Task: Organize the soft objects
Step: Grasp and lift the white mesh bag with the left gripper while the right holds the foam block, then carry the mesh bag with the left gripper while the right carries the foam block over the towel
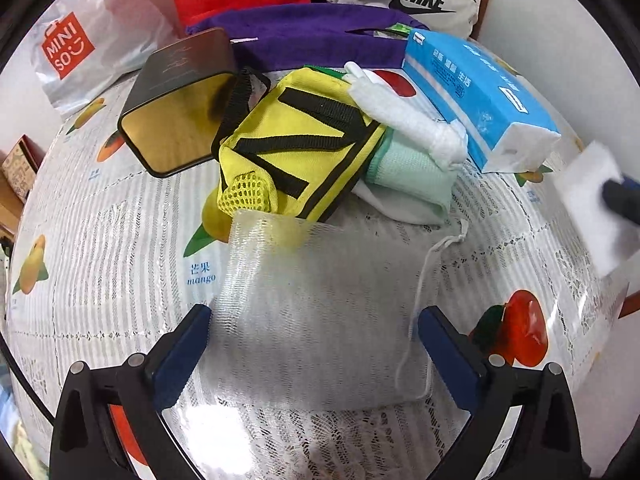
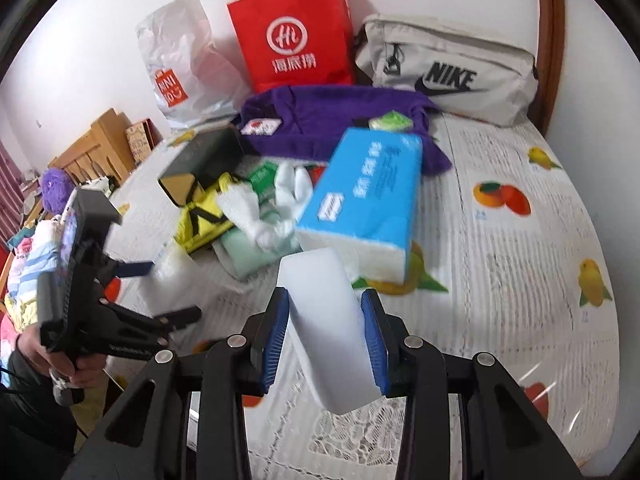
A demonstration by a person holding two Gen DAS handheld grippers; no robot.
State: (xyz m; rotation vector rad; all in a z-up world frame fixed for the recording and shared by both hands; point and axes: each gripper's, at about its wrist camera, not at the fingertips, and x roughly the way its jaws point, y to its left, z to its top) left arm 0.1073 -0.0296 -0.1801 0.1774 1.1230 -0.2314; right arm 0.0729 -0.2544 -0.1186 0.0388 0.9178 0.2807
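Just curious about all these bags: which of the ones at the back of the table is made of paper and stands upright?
The red paper bag, with rope handles and a white logo. The white Miniso bag is crumpled plastic; the grey Nike bag is fabric, lying down.

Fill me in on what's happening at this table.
A person is sorting soft things with two handheld grippers. The right gripper is clamped on a white sponge block, held above the table. The left gripper is wide open, a mesh pouch between its fingers. Behind lie a yellow bag, towels and a tissue pack.
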